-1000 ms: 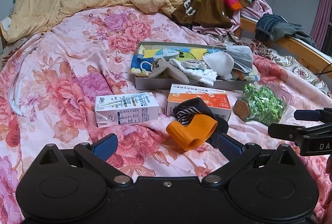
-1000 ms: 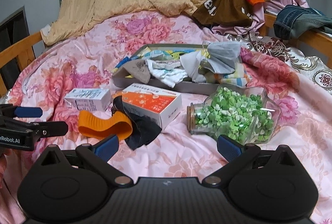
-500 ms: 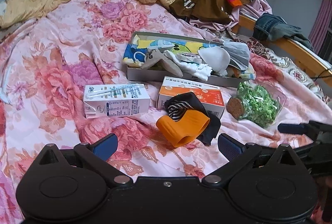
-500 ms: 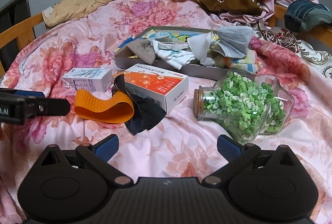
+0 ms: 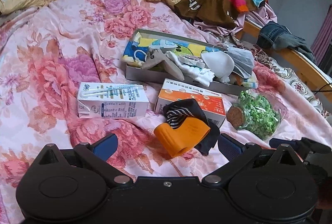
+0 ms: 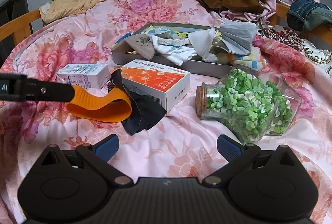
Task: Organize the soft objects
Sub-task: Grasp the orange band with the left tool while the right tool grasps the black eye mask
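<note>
Lying on the bed btwn both wide-open tongs, orange-and-black soft item (image 5: 184, 135) sits at 12–1 o'clock just ahead of L tongs (image 5: 167, 144), long axis running 10-to-4, nearer L than R tongs (image 6: 167, 147), tray (image 5: 145, 74) beyond at 12.

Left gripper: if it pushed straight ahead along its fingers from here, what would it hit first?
Most likely the orange and black soft item, lying just beyond the open left gripper and slightly right of centre. The orange box sits right behind it. Depth is hard to judge through the fisheye.
</note>
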`<state>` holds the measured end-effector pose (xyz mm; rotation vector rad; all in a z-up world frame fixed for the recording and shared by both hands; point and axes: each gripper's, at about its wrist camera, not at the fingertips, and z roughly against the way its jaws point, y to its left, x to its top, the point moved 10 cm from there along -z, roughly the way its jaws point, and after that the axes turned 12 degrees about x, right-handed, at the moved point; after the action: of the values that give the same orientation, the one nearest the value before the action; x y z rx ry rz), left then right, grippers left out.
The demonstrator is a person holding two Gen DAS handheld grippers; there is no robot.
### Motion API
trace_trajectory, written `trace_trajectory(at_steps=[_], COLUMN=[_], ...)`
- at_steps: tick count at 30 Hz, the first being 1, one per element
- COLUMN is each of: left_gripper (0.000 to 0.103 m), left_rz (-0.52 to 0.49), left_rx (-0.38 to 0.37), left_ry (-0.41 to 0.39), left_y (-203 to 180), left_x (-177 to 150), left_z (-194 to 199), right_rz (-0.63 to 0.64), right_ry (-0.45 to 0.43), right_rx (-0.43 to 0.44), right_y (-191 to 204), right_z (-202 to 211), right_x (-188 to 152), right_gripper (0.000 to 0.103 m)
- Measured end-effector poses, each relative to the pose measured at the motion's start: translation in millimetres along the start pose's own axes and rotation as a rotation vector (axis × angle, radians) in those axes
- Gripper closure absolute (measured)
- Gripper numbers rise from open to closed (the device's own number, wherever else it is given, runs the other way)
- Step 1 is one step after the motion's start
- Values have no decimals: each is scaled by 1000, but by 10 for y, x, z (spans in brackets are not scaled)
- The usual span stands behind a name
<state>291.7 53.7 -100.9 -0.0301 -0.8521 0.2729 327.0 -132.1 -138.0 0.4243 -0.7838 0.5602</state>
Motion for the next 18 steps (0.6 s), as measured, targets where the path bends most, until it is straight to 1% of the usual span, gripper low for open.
trace_trajectory(at_steps=[2, 6, 9, 11, 13, 15, 18], left_gripper=[1, 1, 1, 1, 4, 10, 16], left_rz=[4, -19, -15, -4, 6, 16, 22], left_rx=[2, 11, -4, -25, -45, -61, -81], left_ry=[-7, -14, -5, 1, 10, 13, 19], left_y=[-1, -13, -35, -55, -78, -102, -135], left_x=[9, 12, 28, 29, 28, 25, 7], left_z=[-17, -56, -100, -126, -159, -186, -223], right_rz=[7, 26, 40, 36, 19, 13, 19], right_ry=[-1, -24, -40, -43, -41, -41, -49], right_rx=[1, -2, -12, 2, 24, 33, 24], right_y=[16, 31, 31, 34, 41, 42, 36], right_z=[-27, -83, -120, -141, -169, -194, -220], right_x=[1, 35, 62, 67, 60, 57, 57], right_gripper=[0, 0, 0, 0, 0, 0, 0])
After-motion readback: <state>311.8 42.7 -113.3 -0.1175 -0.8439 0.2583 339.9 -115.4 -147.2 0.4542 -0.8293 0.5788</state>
